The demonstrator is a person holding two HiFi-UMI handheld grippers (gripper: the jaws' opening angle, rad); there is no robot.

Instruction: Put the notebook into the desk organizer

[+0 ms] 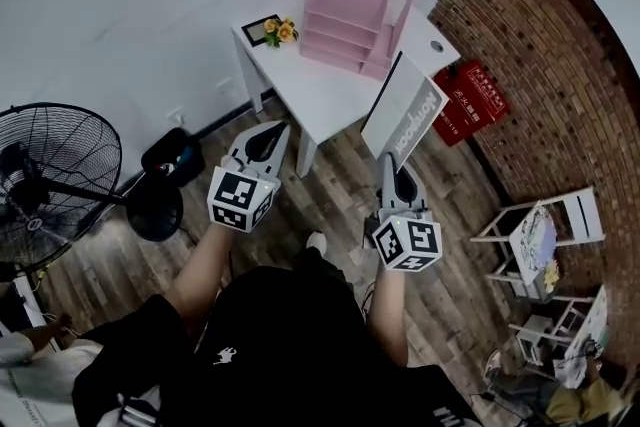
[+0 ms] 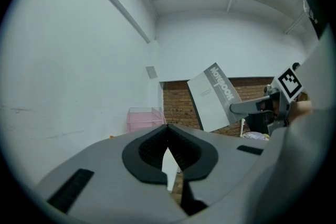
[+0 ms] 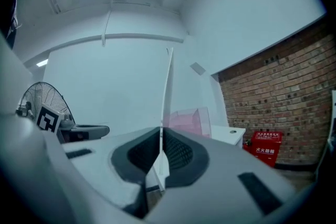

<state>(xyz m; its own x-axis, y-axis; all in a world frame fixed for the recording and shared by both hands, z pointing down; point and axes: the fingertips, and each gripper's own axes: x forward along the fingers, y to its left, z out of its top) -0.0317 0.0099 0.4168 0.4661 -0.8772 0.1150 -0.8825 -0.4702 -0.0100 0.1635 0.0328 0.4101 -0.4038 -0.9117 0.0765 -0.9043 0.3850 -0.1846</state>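
Notebook [image 1: 405, 120], a thin grey-and-white softcover with printed lettering on its cover, hangs in the air near the front right corner of the white desk [image 1: 320, 90], well short of its goal. The right gripper [image 1: 392, 165] is clenched on the notebook's lower edge, so the cover rises above the jaws and leans to the right. In the right gripper view the notebook shows edge-on as a thin line running up from between the pressed pads. Holding it by one edge and upright looks deliberate: a slim, stiff profile should slide into a compartment more easily than a flat one.

A translucent pink plastic desk organizer [image 1: 350, 10] stands at the back of the desk against the white wall, with its openings facing the person. Nothing can be seen inside it. A small framed picture with yellow flowers [image 1: 272, 30] sits just to its left, clear of the likely path.

The left gripper [image 1: 268, 130] has its jaws drawn together on nothing. It points at the desk's left front side, apart from the notebook, and seems merely kept out of the way. Both bare forearms reach forward from the body at about the same height, the right one aimed at the desk. The carry appears under way, and insertion is not yet begun.
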